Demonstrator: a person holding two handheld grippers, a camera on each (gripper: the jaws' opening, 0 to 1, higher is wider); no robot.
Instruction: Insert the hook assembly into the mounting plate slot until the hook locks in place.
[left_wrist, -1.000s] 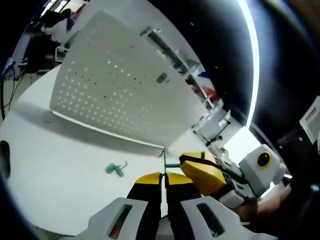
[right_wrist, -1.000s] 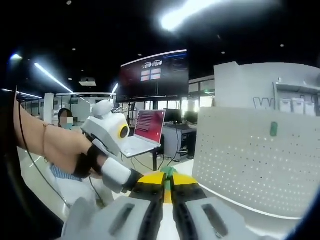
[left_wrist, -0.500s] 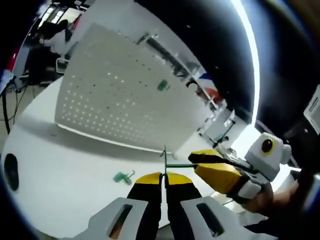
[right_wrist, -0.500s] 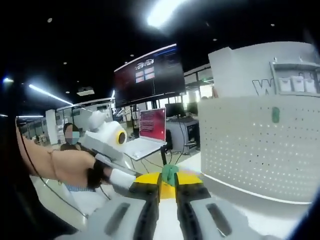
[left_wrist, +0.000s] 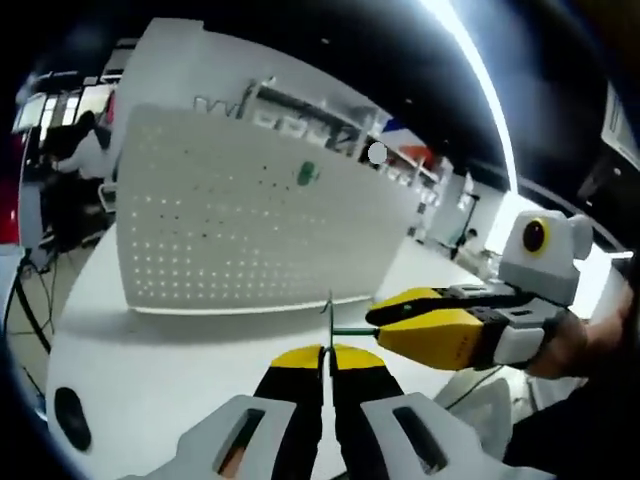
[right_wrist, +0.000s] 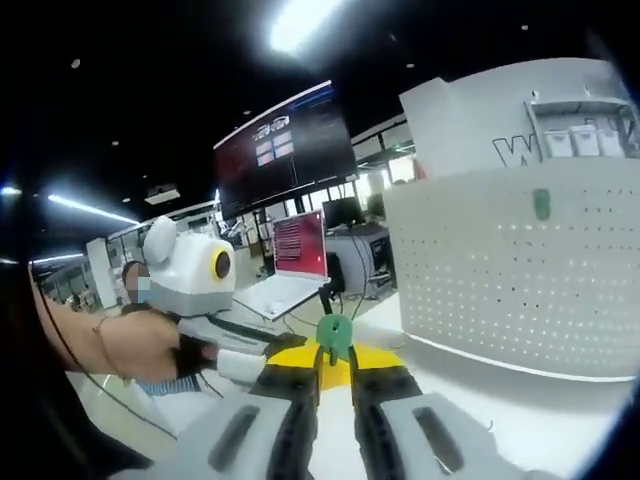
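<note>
A white pegboard plate (left_wrist: 230, 225) stands upright on the white table, with a green hook piece (left_wrist: 306, 174) mounted high on it. My left gripper (left_wrist: 326, 352) is shut on a thin metal hook wire (left_wrist: 328, 318) that rises between its yellow tips. From the right, my right gripper (left_wrist: 430, 322) reaches in level, its tip touching that wire through a thin green stem (left_wrist: 350, 331). In the right gripper view, my right gripper (right_wrist: 333, 358) is shut on a green hook base (right_wrist: 335, 333). The left gripper (right_wrist: 195, 280) is at its left, the pegboard (right_wrist: 520, 270) at its right.
The white table (left_wrist: 150, 350) carries a small dark oval thing (left_wrist: 70, 415) near its front edge. A white shelf unit (right_wrist: 480, 110) stands behind the pegboard. Past the table are a red-lit laptop (right_wrist: 295, 250), a large dark screen (right_wrist: 285, 140) and a hand (right_wrist: 140, 340).
Both views have swung, so the pegboard now looks more upright. A loose green hook on the table has left the left view. The right gripper now lies level, and its green base shows higher.
</note>
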